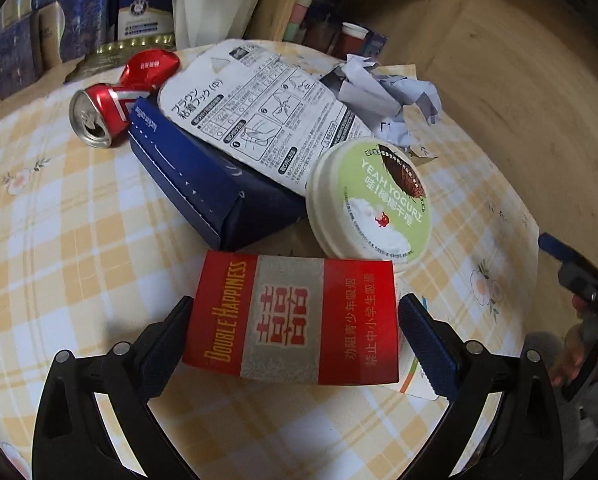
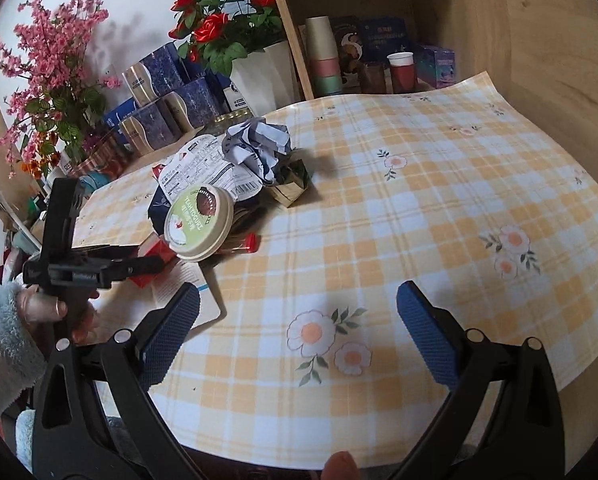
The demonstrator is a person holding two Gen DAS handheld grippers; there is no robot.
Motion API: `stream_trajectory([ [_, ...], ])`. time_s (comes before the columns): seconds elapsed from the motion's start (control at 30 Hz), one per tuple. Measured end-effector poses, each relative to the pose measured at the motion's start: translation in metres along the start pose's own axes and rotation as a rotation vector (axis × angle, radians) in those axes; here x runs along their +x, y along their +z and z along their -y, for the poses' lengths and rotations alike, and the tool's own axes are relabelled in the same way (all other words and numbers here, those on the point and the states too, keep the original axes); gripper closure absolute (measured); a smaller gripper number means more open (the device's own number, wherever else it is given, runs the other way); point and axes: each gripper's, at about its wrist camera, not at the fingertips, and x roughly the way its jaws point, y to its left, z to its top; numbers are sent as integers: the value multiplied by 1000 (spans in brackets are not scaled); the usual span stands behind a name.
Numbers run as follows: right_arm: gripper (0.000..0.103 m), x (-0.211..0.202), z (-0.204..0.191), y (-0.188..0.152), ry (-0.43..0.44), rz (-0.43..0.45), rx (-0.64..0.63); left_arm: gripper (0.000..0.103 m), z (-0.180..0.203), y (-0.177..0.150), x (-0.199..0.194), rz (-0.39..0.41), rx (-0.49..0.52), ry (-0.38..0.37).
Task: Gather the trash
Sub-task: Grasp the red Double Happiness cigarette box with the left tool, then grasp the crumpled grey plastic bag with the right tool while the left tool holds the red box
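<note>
A pile of trash lies on the checked tablecloth (image 1: 59, 240). My left gripper (image 1: 295, 320) has its jaws on both sides of a red Double Happiness cigarette pack (image 1: 295, 320), pads touching its edges. Behind it are a green-lidded yogurt tub (image 1: 375, 204), a dark blue box (image 1: 203, 184), a white instruction card (image 1: 259, 108), a crushed red can (image 1: 111, 104) and crumpled paper (image 1: 387, 88). My right gripper (image 2: 299, 328) is open and empty over bare cloth, right of the pile. It sees the left gripper (image 2: 147, 264) at the pack (image 2: 155, 256).
Behind the table stand blue boxes (image 2: 167, 108), a white vase of red roses (image 2: 259, 76), pink flowers (image 2: 51, 80) and a wooden shelf with paper cups (image 2: 401, 70). A small gold box (image 2: 291, 188) and a white card (image 2: 191, 292) lie by the pile.
</note>
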Motion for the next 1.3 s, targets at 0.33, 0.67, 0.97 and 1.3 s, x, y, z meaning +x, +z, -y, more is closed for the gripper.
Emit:
stream_trajectory([
  [0.33, 6, 30, -19, 50, 2, -11, -110, 16, -3, -18, -67, 175, -159, 111],
  [0.67, 6, 116, -57, 135, -11, -87, -388, 16, -12, -61, -127, 288, -315, 124],
  [0.97, 6, 173, -49, 149, 7, -173, -6, 16, -26, -85, -146, 321, -395, 168],
  [1.3, 73, 146, -46, 144, 12, -103, 8, 15, -12, -96, -157, 330, -383, 179],
])
